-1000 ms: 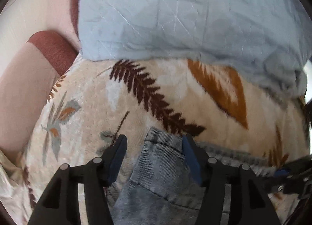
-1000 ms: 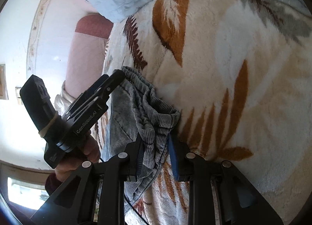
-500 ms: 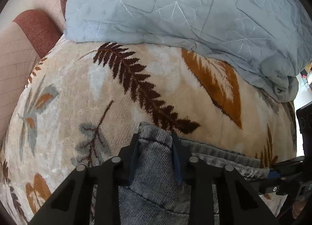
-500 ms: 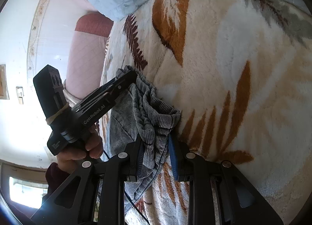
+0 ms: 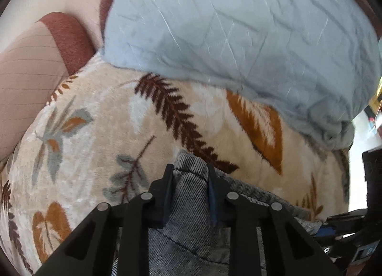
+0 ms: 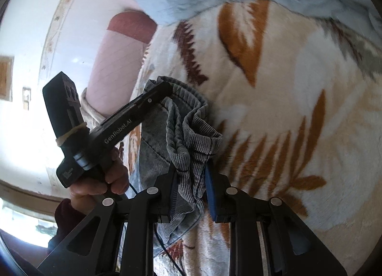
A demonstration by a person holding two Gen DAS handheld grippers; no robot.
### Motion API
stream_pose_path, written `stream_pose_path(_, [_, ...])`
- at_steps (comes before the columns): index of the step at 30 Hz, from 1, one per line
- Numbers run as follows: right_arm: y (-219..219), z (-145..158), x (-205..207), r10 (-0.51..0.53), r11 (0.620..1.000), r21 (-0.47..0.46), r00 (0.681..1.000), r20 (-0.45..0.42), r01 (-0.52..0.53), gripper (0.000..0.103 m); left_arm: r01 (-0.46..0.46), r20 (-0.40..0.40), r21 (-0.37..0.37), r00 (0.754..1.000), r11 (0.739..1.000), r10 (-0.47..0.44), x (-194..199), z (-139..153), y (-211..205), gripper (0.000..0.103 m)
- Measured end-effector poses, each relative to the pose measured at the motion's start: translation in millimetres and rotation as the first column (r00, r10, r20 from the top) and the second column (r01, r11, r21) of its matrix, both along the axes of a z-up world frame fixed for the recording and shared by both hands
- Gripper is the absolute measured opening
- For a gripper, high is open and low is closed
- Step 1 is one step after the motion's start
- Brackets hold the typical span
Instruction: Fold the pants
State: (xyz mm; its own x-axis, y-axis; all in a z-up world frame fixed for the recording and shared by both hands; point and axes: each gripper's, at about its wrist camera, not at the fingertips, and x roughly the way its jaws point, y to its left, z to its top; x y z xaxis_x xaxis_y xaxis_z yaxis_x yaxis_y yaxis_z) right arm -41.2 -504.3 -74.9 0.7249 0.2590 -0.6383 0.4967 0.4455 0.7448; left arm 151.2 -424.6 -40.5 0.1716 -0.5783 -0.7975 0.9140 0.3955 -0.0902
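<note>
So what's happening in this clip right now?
A person is folding grey pants on a leaf-patterned blanket, with a handheld gripper in each hand. The left gripper is shut on one bunched edge of the pants, and the right gripper is shut on the ribbed edge beside it. Both ends are pinched and raised off the blanket; the fold is not laid down yet. A light blue quilt lies further back.

Grey washed-denim pants (image 5: 191,216) with ribbed waistband, bunched and creased at lower centre of the left wrist view. In the right wrist view, waistband folds (image 6: 188,137) gathered at centre, draped down toward the lower edge.
</note>
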Motion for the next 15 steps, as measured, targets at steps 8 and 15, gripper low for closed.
stream_pose_path(8, [33, 37, 5, 0.067, 0.990, -0.131, 0.996, 0.055, -0.059, 0.016, -0.121, -0.028, -0.158, 0.993, 0.980, 0.118, 22, 40, 65, 0.024])
stream_pose_path(15, [80, 61, 16, 0.169, 0.953, -0.266, 0.983, 0.072, -0.144, 0.014, -0.186, -0.097, -0.259, 0.981, 0.948, 0.166, 30, 57, 128, 0.024])
